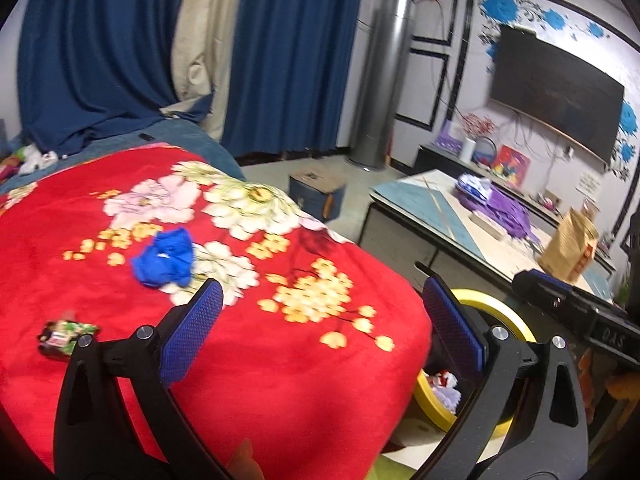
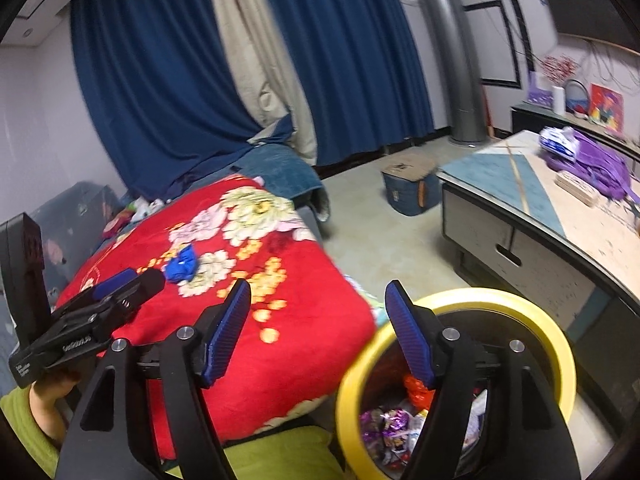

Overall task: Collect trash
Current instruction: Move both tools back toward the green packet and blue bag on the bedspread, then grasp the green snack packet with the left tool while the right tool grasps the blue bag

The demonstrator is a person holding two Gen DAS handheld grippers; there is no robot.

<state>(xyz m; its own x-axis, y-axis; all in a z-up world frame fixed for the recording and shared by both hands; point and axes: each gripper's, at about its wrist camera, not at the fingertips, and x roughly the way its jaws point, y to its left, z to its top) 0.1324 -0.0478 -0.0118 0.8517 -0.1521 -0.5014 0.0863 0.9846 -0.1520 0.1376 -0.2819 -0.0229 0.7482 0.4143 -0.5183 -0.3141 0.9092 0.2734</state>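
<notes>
A crumpled blue wrapper [image 1: 164,258] lies on the red flowered blanket [image 1: 280,360]; it also shows in the right wrist view [image 2: 182,266]. A small green and red packet [image 1: 64,338] lies on the blanket at the left. My left gripper [image 1: 320,332] is open and empty above the blanket's near edge. A yellow-rimmed bin [image 2: 556,344] holding several wrappers stands beside the bed; its rim also shows in the left wrist view [image 1: 480,300]. My right gripper [image 2: 318,328] is open and empty, over the bin's left rim.
A low table [image 2: 500,184] with a purple bag [image 2: 592,164] stands at the right. A brown paper bag [image 1: 568,244] stands on it. A blue box [image 2: 412,190] sits on the floor. Blue curtains [image 2: 168,80] and a silver column [image 1: 384,80] stand behind.
</notes>
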